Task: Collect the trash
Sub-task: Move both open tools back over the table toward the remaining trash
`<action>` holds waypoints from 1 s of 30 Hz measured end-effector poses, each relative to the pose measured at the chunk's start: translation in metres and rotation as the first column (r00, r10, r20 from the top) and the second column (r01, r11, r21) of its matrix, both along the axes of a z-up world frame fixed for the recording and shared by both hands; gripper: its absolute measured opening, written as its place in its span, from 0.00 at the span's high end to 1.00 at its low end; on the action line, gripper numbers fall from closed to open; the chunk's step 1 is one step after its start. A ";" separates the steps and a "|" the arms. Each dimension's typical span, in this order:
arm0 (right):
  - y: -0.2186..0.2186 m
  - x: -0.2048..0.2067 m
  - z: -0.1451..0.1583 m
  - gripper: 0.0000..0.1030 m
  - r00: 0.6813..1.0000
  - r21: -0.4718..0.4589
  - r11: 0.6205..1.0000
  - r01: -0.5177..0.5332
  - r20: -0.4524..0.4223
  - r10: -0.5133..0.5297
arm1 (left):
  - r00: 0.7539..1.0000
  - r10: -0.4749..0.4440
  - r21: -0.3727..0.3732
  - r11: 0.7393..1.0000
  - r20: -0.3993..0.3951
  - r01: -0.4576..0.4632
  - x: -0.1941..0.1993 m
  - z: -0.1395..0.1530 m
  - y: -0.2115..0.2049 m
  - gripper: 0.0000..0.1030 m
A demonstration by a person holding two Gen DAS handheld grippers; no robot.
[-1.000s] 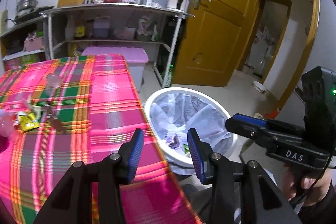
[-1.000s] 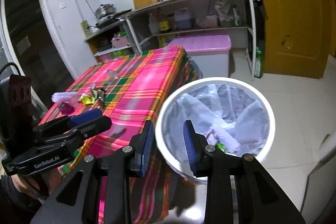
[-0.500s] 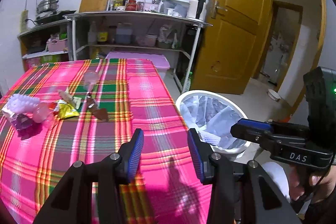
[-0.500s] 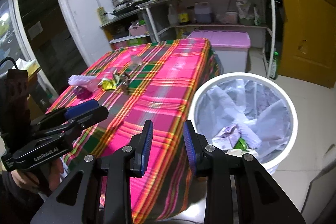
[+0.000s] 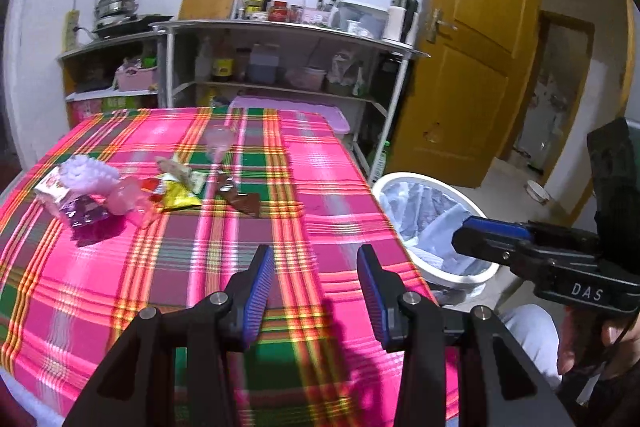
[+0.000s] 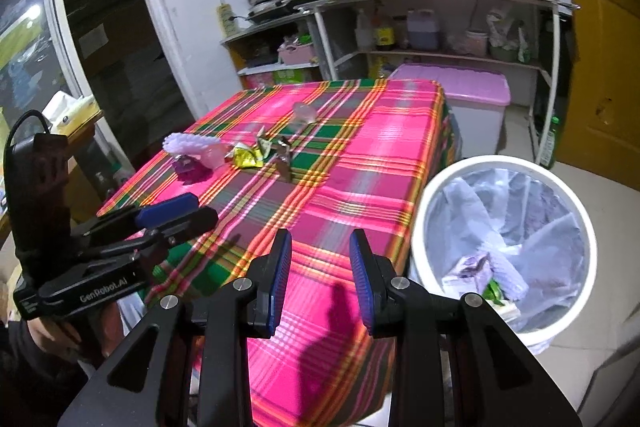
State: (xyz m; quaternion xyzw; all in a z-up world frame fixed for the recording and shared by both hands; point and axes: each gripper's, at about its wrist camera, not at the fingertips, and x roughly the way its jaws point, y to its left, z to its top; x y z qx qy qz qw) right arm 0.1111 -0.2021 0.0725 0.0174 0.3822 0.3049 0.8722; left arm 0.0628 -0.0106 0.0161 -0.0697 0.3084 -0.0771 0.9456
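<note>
Left wrist view: my left gripper (image 5: 316,287) gapes empty over the plaid table (image 5: 120,287), wrappers (image 5: 176,193) well ahead to its left; right wrist view: my right gripper (image 6: 320,279), also parted and empty, has the lined bin (image 6: 432,211) just right.

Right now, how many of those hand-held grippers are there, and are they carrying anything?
2, both open and empty. The left hand-held gripper hangs over the near part of the table; the right hand-held gripper hangs over the table corner beside the trash bin.
</note>
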 end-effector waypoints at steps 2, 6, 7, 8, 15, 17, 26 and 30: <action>0.007 0.002 -0.001 0.70 1.000 -0.006 1.000 -0.013 -0.006 0.013 | 1.000 0.024 -0.005 1.000 0.001 -0.024 -0.001 0.000 0.009 0.58; 0.024 0.005 -0.002 0.67 0.999 -0.022 0.999 -0.049 -0.010 0.049 | 0.997 0.072 -0.011 0.997 0.000 -0.072 -0.003 0.000 0.028 0.58; 0.028 0.006 -0.002 0.61 0.998 -0.027 0.998 -0.058 -0.011 0.057 | 0.996 0.088 -0.014 0.996 0.000 -0.088 -0.004 0.000 0.034 0.58; 0.032 0.008 -0.003 0.57 0.998 -0.029 0.997 -0.065 -0.014 0.065 | 0.995 0.100 -0.016 0.995 0.000 -0.100 -0.004 0.000 0.039 0.58; 0.058 0.021 -0.009 0.57 0.995 -0.064 0.993 -0.101 -0.026 0.100 | 0.983 0.182 -0.028 0.983 0.007 -0.181 -0.005 0.001 0.075 0.52; 0.063 0.025 -0.010 0.57 0.994 -0.071 0.992 -0.108 -0.032 0.106 | 0.978 0.207 -0.028 0.978 0.012 -0.207 -0.004 0.001 0.085 0.50; 0.091 0.045 -0.015 0.57 0.989 -0.095 0.985 -0.147 -0.033 0.144 | 0.945 0.325 -0.026 0.946 0.028 -0.324 0.007 0.006 0.135 0.41; 0.100 0.056 -0.021 0.57 0.987 -0.101 0.982 -0.157 -0.043 0.153 | 0.934 0.357 -0.025 0.934 0.025 -0.356 0.018 0.005 0.150 0.41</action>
